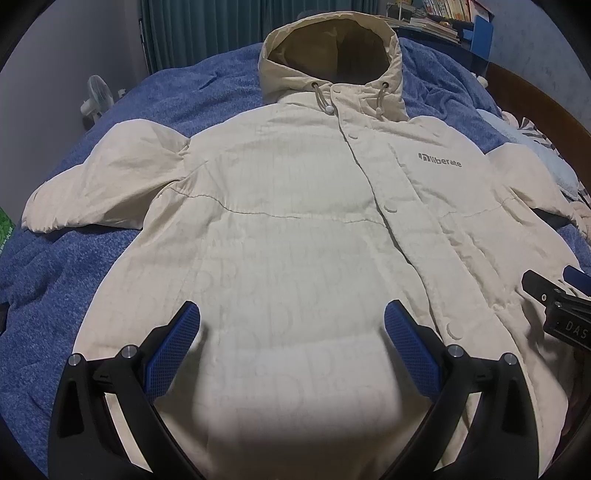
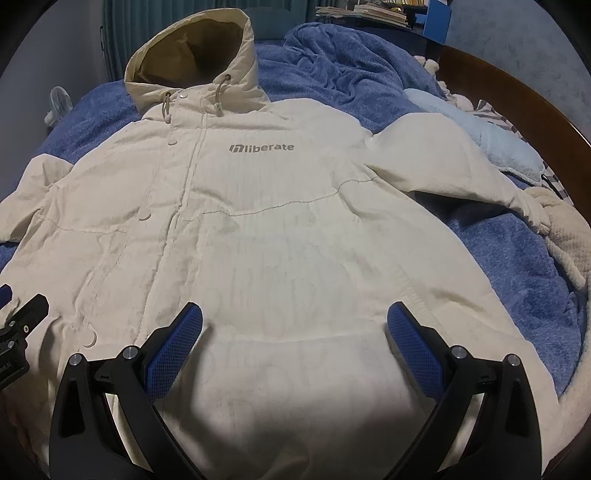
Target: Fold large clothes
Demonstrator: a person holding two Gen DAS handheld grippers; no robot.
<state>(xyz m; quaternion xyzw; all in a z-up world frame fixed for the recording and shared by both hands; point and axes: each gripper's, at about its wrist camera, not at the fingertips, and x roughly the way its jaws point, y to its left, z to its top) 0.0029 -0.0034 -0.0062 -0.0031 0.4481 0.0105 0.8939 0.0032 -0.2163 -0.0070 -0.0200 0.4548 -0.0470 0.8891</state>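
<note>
Fingers point(image 1: 173, 347), blue-padded, spread wide on the left gripper point(image 1: 291, 314); nothing held. Same on the right gripper point(image 2: 293, 314): spread wide, empty. Both poised above the lower front of the garment, side by side, near the hem; contact with the cloth not discernible.

Jacket point(image 1: 295, 229): cream, padded, hooded, large. Laid front-up and flat on the bed point(image 1: 74, 258), closed down the snap placket point(image 1: 389, 207). Grey chest logo point(image 2: 261, 148) reading "liberate". Hem nearest the cameras, collar far.

Sleeves: left-hand sleeve point(image 1: 99, 184) spread outward over the blue blanket point(image 1: 207, 92); right-hand sleeve point(image 2: 461, 173) likewise out to the side, cuff near a cream fleece throw point(image 2: 565, 236). Neither folded in.

Hood point(image 1: 328, 51): open, propped up at the far end, tan lining showing, two drawcords point(image 1: 323, 99) hanging at the collar.

Beyond: pale blue pillow point(image 2: 502, 147), small white fan point(image 1: 96, 96), teal curtain point(image 1: 199, 26), shelf with books point(image 1: 439, 18), wooden bed frame point(image 2: 517, 92).

Step in hand, as judged: opening stage. Garment spread and smoothed, no fold made yet.

Next move, as judged: separate reaches outward to the sleeves or side edges, a firm pinch through thick padding, then a carry inward across the chest. Bulk likely to spring back; pressing down after each fold advisable. Hood to be tucked down before the final hem-to-collar fold.
</note>
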